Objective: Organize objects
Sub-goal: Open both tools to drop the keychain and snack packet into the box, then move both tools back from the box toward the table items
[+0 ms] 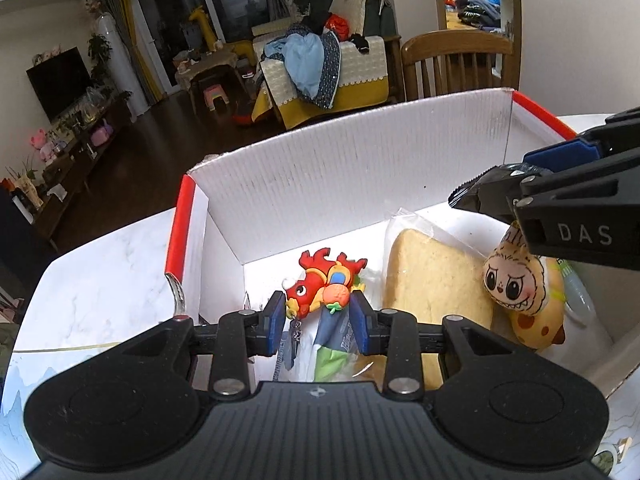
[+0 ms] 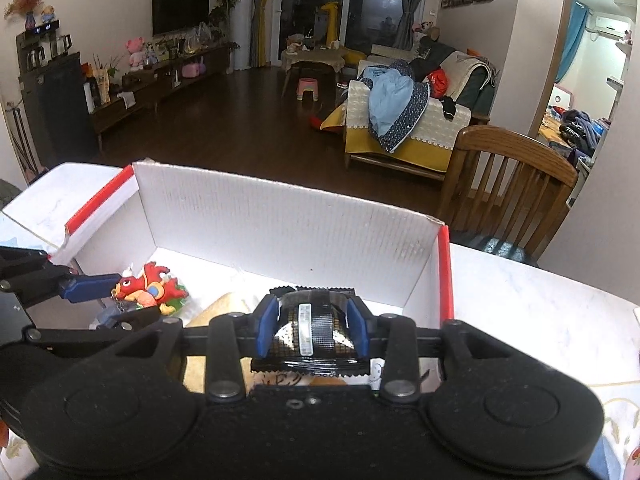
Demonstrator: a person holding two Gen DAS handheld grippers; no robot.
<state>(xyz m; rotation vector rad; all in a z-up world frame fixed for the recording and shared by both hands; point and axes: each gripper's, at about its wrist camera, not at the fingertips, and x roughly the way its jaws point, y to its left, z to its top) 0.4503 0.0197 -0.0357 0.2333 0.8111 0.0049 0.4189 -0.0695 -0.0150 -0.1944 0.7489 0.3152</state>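
Currently, I am lowering my right gripper (image 2: 312,330), clamped on a black packet (image 2: 310,320), into the box (image 1: 320,168); my left gripper (image 1: 319,322) straddles the dragon keychain (image 1: 326,282) inside it, grip uncertain.

Location: a lived-in home, living room open to the dining area. Indicators: wall-mounted television (image 2: 180,7) above a low media cabinet (image 2: 160,80) loaded with toys; sofa (image 2: 408,128) piled with clothing; wooden dining chair (image 2: 508,184) at the marble-pattern surface (image 2: 540,312); curtained glass doors (image 2: 320,8); yellow giraffe toy (image 2: 331,20).
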